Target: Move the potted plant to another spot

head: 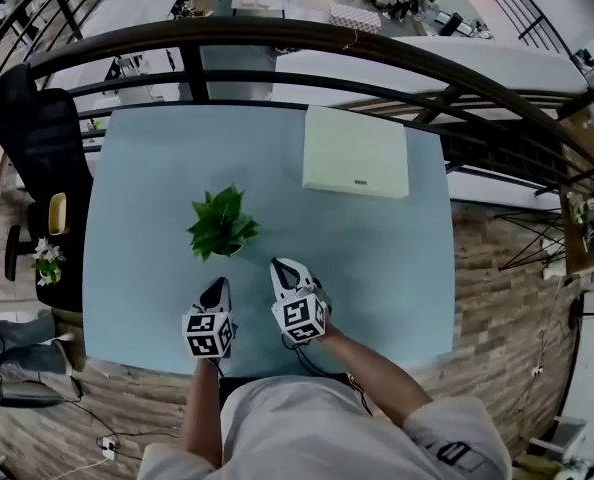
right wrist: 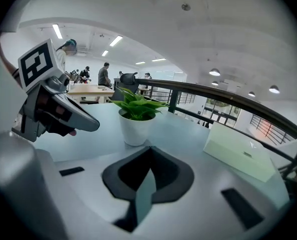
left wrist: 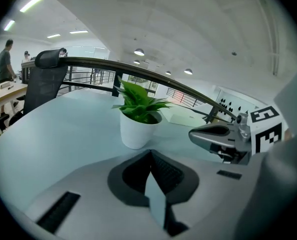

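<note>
The potted plant (head: 222, 224), green leaves in a small white pot, stands upright on the pale blue table (head: 137, 188), left of the middle. Both grippers sit just short of it near the table's front edge, apart from the pot. My left gripper (head: 217, 286) points at the plant (left wrist: 136, 129) with its jaws shut and nothing between them. To its right, my right gripper (head: 280, 266) is also shut and empty, with the pot (right wrist: 135, 129) just ahead of its tips. Each gripper view shows the other gripper alongside.
A flat white box (head: 357, 153) lies at the table's back right. A dark curved railing (head: 277, 38) runs behind the table. A black office chair (head: 37, 138) stands at the left, with a small flower pot (head: 47, 260) by it.
</note>
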